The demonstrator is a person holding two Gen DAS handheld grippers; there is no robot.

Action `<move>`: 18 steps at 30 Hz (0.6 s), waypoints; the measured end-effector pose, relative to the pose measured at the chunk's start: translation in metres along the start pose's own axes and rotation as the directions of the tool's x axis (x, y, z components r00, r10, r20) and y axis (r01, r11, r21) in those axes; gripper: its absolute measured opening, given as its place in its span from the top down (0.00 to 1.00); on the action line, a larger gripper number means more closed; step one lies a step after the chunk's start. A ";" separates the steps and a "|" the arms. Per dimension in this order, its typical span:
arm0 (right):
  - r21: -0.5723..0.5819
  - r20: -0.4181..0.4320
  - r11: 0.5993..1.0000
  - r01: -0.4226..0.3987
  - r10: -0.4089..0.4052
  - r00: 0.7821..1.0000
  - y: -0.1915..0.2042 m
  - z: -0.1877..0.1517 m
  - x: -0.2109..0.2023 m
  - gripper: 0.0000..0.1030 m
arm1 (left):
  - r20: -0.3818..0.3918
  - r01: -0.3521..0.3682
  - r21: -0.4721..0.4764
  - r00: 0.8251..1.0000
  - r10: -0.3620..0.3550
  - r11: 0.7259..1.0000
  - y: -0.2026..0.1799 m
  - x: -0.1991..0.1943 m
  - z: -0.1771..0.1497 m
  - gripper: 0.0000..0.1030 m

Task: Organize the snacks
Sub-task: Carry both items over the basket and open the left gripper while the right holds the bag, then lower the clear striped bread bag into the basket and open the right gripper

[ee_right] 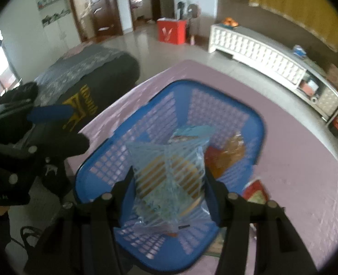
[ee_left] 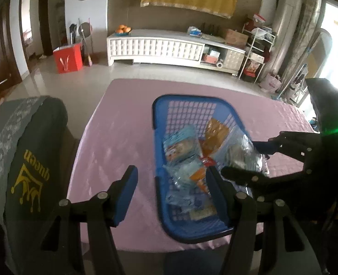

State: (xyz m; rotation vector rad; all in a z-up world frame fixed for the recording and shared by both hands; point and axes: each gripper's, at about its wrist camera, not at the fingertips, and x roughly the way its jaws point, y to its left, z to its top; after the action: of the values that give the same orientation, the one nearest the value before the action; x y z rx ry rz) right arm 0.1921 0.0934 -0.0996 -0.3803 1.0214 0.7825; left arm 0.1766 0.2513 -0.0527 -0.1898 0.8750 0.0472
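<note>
Seen over a table under a pink quilted cloth [ee_left: 113, 123]: a blue perforated plastic basket [ee_left: 159, 123], rectangular with rounded corners, holding several snack packets. Among them, a pale blue packet [ee_left: 180, 142] and an orange-brown packet [ee_left: 214, 133], lying overlapped on the basket floor. Held above the basket, a clear plastic snack bag with pale blue stripes [ee_right: 169, 171], clamped at its sides between the blue-padded fingers of the right gripper [ee_right: 169, 197], jaws about half open around it. Off to the basket's left side, the left gripper [ee_left: 171, 194], jaws parted about halfway and holding nothing, one finger over the cloth, the other over the basket's near end. On the cloth just right of the basket, a small red and yellow packet [ee_right: 257, 191]. Beside the table, a dark grey cushion with a gold crown print [ee_left: 29, 160]. Beyond, a long white cabinet [ee_left: 155, 48] and a red box [ee_left: 68, 57] on the floor.
</note>
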 end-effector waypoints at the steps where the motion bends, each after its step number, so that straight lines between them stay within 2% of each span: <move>1: -0.010 -0.014 1.000 -0.006 0.006 1.000 0.005 0.000 0.005 0.43 | -0.005 0.000 -0.007 1.000 0.000 1.000 0.003 0.001 -0.002 0.42; 11: -0.026 -0.120 0.998 -0.051 0.048 0.992 0.012 -0.005 0.027 0.43 | -0.042 -0.022 -0.028 0.999 0.021 0.999 0.013 0.006 -0.010 0.42; 13: -0.034 -0.130 0.999 -0.040 0.035 0.991 0.012 -0.007 0.029 0.43 | -0.042 -0.030 -0.025 0.999 0.029 0.999 0.011 0.004 -0.011 0.37; 14: -0.033 -0.137 0.999 -0.043 0.038 0.990 0.013 -0.008 0.030 0.41 | -0.036 -0.033 -0.024 0.999 0.032 0.999 0.009 0.002 -0.011 0.34; 18: -0.018 -0.108 0.997 -0.074 0.072 0.992 0.007 -0.013 0.017 0.31 | -0.027 -0.042 -0.011 0.999 0.041 0.999 0.000 -0.005 -0.011 0.31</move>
State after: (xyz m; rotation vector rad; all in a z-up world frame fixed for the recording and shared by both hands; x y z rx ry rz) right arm 0.1838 0.0974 -0.1196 -0.4095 1.1334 0.8469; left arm 0.1651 0.2490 -0.0557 -0.1836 0.9051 0.0888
